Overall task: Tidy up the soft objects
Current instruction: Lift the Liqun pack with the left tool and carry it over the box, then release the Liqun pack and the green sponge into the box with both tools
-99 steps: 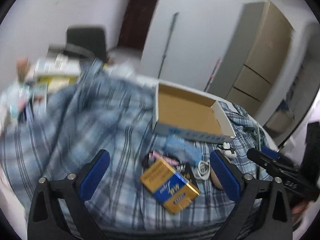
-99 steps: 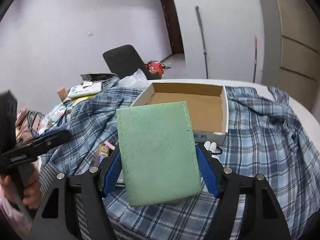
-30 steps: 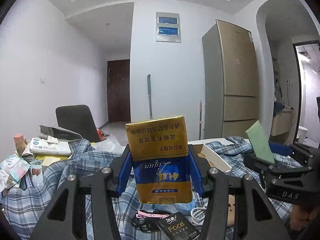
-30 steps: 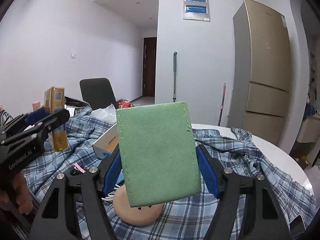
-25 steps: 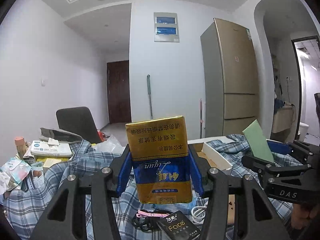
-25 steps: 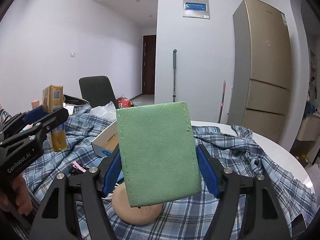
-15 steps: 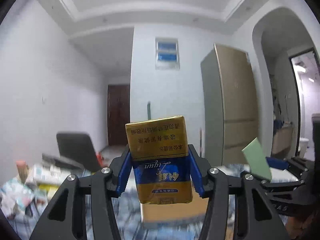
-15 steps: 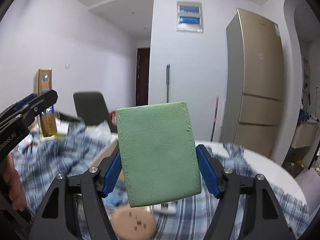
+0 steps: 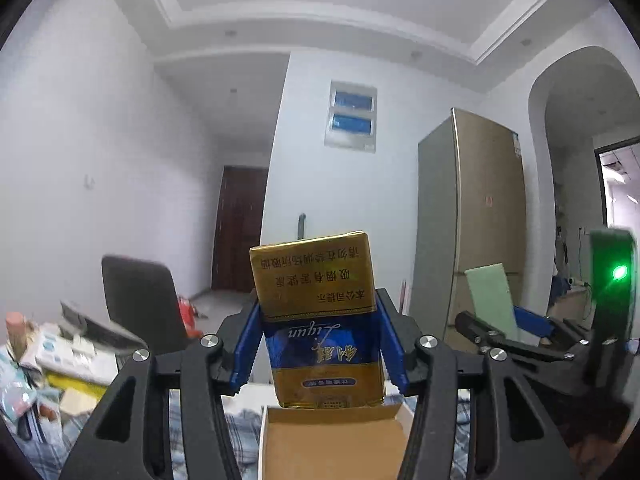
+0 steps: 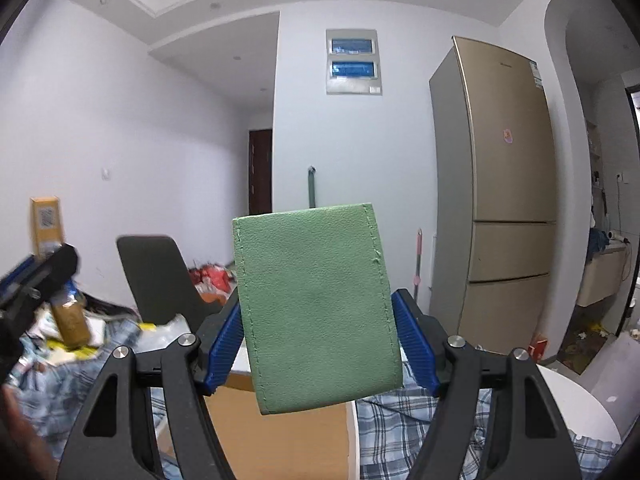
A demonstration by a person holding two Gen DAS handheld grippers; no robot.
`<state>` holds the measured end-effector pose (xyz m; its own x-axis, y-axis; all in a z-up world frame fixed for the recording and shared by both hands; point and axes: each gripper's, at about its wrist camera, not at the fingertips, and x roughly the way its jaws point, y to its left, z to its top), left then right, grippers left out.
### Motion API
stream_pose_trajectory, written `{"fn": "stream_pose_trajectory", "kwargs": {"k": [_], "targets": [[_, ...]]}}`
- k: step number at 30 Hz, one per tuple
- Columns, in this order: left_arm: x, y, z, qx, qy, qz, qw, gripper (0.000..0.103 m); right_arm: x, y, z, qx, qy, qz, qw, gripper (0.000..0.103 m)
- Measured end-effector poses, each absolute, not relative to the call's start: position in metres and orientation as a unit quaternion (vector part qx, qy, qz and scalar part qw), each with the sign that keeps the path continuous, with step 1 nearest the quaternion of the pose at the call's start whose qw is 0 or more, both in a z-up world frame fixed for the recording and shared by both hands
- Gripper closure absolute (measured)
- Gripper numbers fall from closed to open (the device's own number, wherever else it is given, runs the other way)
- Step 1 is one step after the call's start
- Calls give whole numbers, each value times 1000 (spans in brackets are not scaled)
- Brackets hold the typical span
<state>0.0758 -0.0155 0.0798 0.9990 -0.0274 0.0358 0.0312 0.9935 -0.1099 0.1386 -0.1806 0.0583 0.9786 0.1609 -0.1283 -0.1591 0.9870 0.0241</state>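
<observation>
Clamping a gold-and-blue pack [image 9: 320, 320] upright, the left gripper [image 9: 320, 346] points level above the open cardboard box [image 9: 332, 444]; beside it the right gripper [image 10: 320, 340] grips a green pouch [image 10: 316, 308], over plaid cloth [image 10: 404, 432], fridge [image 10: 504, 192] beyond

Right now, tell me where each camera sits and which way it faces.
Left wrist: on the left gripper, facing level across the room at the fridge; its jaws clamp a gold-and-blue pack above the cardboard box.
Right wrist: on the right gripper, facing the same wall; its jaws clamp a green pouch.
Shared: fridge, black chair, box; each sees the other gripper.
</observation>
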Motion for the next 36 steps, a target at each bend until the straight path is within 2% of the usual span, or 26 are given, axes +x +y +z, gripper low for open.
{"fn": "stream_pose_trajectory", "kwargs": {"k": [6,10,17,22,27,30,32,33,34,36], "targets": [[101,-11,59,-39,26,-15,999,48,150,-176,24,2,108,93,990,33],[142,-21,44,-6,142,-16,990,48,167,-167,8,-25,158,112,981,33],[194,-25,-6,-10,296,-27,955,48,207,-171,-35,-16,282,130,951,33],[210,-28,-40,4,349,-29,937,48,227,-173,-60,-8,340,154,928,33],[216,-30,-50,5,366,-35,930,48,237,-174,-75,2,368,161,916,33],[218,-28,-50,-1,364,-33,931,42,239,-172,-76,-1,369,157,916,33],[217,-26,-47,-5,360,-31,932,32,241,-172,-78,3,369,159,916,33],[215,-25,-46,-8,353,-28,935,23,241,-172,-78,3,369,159,916,32],[214,-24,-45,-8,348,-27,937,19,242,-172,-78,3,369,160,916,31],[212,-24,-42,-2,343,-25,939,18,243,-173,-77,6,367,158,917,24]]}}
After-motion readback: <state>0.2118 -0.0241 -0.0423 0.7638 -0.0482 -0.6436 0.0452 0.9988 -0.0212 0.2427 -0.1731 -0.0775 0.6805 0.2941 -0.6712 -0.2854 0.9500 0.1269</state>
